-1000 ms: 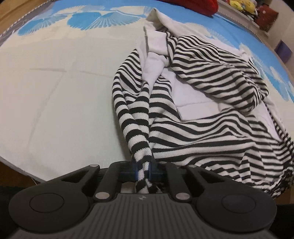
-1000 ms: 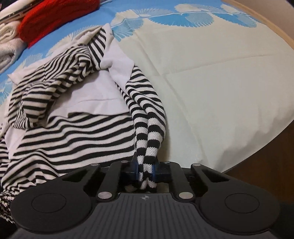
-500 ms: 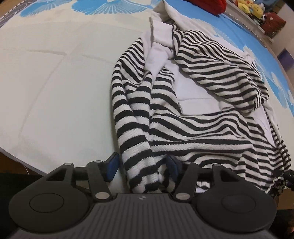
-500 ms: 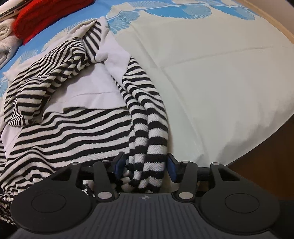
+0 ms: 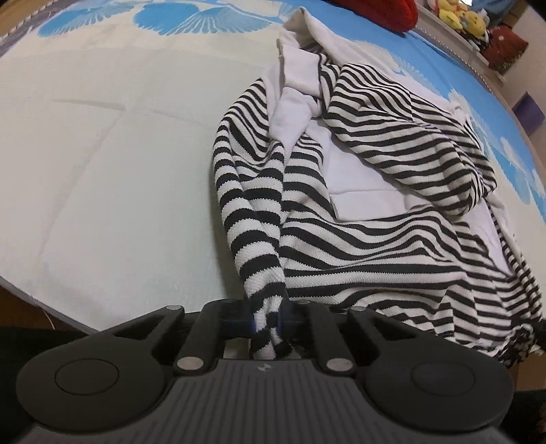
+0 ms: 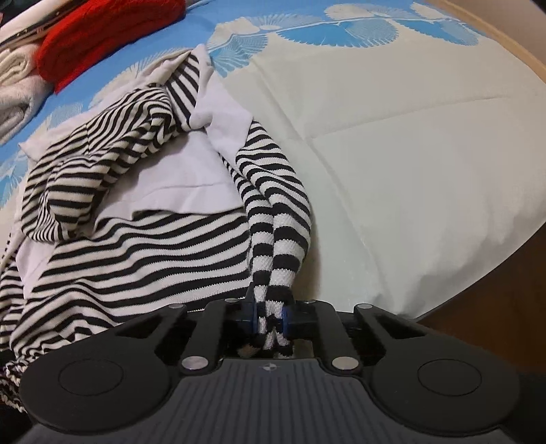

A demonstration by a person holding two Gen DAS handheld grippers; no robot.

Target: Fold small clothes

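Observation:
A black-and-white striped garment [image 5: 375, 246] with a white lining lies crumpled on the bed; it also shows in the right wrist view [image 6: 136, 246]. My left gripper [image 5: 266, 321] is shut on the bunched left hem corner of the garment at the bed's near edge. My right gripper [image 6: 269, 319] is shut on the bunched right hem corner. The striped cloth runs taut from each grip up into the pile. A striped sleeve [image 5: 409, 136] lies folded over the white lining.
The bed cover [image 5: 102, 170] is pale with blue fan prints toward the far side. A red knit item [image 6: 102, 34] and white folded towels [image 6: 17, 85] lie at the far end. Plush toys [image 5: 460, 17] sit on a shelf beyond. The bed's edge and wooden floor [image 6: 494, 307] are close.
Half a second ago both grippers were open around the hem corners; both have closed on the cloth again and pulled it taut, as one second ago.

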